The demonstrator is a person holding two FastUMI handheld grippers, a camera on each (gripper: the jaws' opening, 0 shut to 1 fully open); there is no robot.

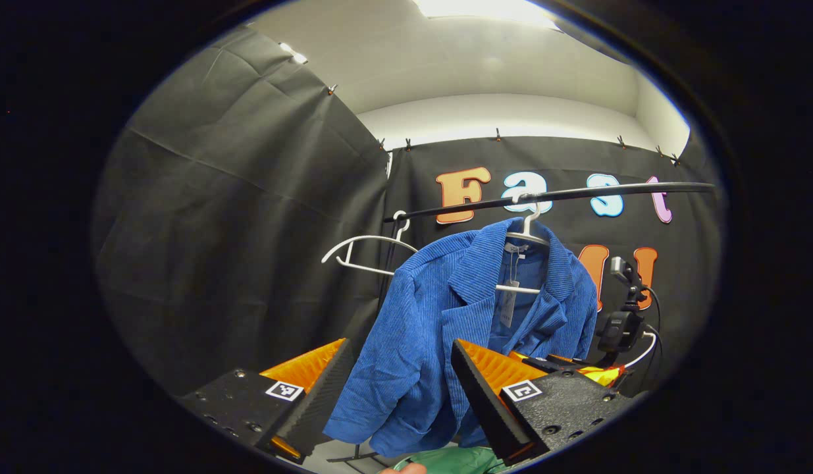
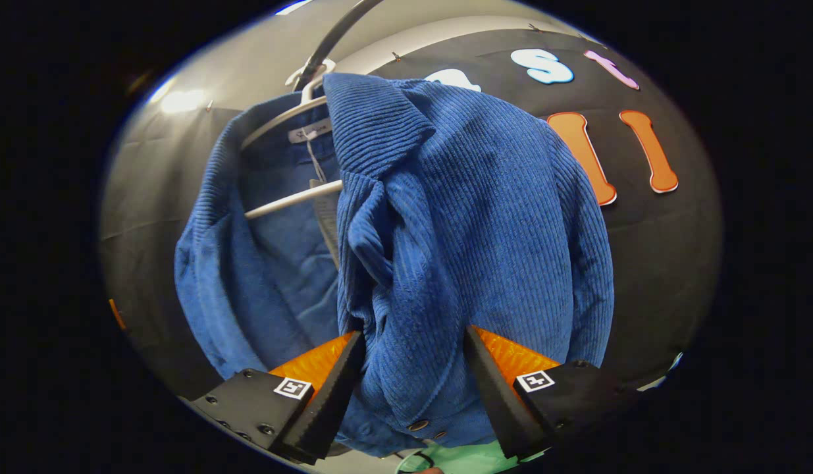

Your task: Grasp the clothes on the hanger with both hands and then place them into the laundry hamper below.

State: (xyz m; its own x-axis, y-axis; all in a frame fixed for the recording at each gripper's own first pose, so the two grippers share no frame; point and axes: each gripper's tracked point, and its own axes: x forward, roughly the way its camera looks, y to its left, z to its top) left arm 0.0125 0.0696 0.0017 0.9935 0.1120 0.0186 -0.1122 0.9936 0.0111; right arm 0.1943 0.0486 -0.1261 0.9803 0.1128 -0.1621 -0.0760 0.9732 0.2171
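A blue corduroy jacket [image 1: 445, 316] hangs on a white hanger [image 1: 528, 230] from a black rail [image 1: 577, 193]. My left gripper [image 1: 399, 349] is open below and in front of the jacket's left sleeve and front panel, whose hem drops behind its fingertips. In the right gripper view the jacket [image 2: 472, 217] is very close. My right gripper [image 2: 414, 342] is open, with the buttoned front panel bunched in the gap between its fingers. The hanger [image 2: 294, 197] shows inside the collar. A green hamper [image 2: 459, 457] lies below; its rim [image 1: 445, 461] also shows under the left gripper.
An empty white hanger [image 1: 367, 253] hangs at the rail's left end, by the rack's upright post [image 1: 386, 276]. A small camera on a stand [image 1: 620, 322] with a white cable stands right of the jacket. Black cloth walls close in the back and left.
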